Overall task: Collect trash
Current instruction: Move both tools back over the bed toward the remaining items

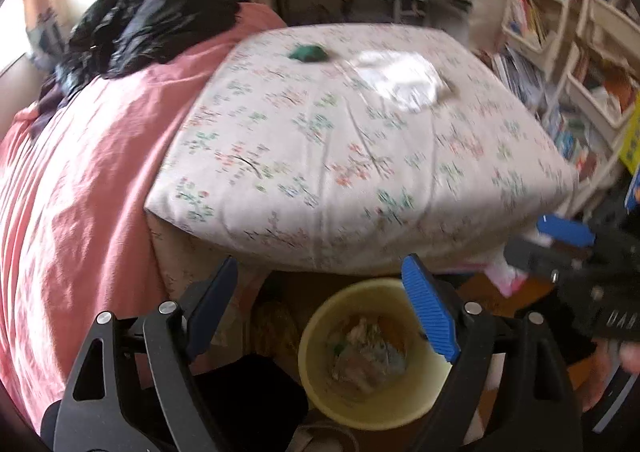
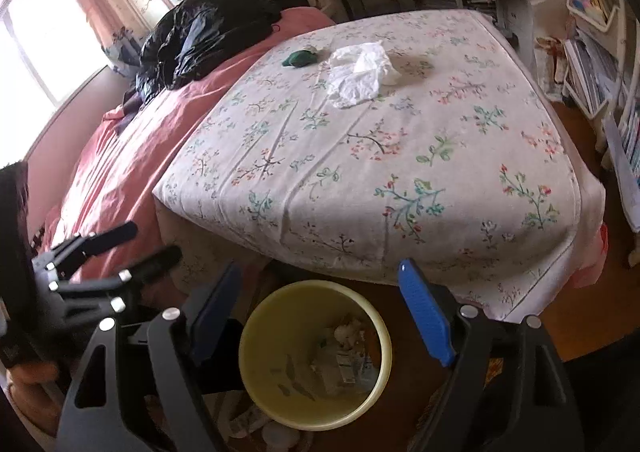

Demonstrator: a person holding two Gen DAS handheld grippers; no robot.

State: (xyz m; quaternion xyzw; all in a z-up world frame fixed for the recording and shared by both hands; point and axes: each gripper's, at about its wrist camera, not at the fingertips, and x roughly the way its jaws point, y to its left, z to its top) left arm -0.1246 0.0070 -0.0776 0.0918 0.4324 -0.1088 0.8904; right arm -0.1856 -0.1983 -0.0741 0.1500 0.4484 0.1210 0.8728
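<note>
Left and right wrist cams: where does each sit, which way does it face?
Left wrist: on the left hand-held gripper, open, above the yellow bin at the bed's near edge, facing along the floral sheet; the right hand-held gripper and a hand show at right.
Right wrist: on the right hand-held gripper, open, same heading, sharper; the left hand-held gripper shows at left.
Shared: bin, sheet, white crumpled bag, green wad, black bag.
</note>
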